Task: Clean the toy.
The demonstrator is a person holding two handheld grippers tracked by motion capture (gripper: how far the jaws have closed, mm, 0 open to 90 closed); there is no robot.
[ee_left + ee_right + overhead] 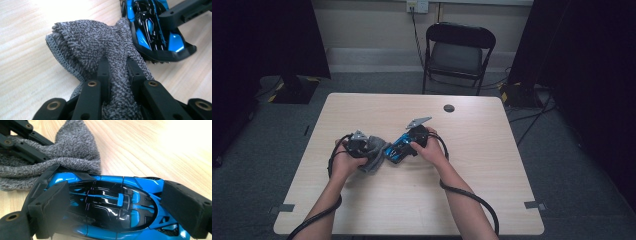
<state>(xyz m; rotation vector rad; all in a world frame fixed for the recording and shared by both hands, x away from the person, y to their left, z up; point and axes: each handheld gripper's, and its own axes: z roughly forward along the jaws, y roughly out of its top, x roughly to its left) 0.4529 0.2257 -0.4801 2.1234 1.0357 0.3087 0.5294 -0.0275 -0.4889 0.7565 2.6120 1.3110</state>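
High view showed the table (492,165) with both grippers meeting near its middle. Clamped end to end in the right gripper (117,207), the toy car (112,205) was steadied for wiping, I judged. Bunched in the closed left gripper (117,75), the grey cloth (95,47) touched the car's end. Left gripper view showed that contact, and the cloth's stitched hem.

Both forearms reach in; the left gripper (371,150) has its fingers (103,72) clamped tight, and the right gripper (404,146) likewise grips.
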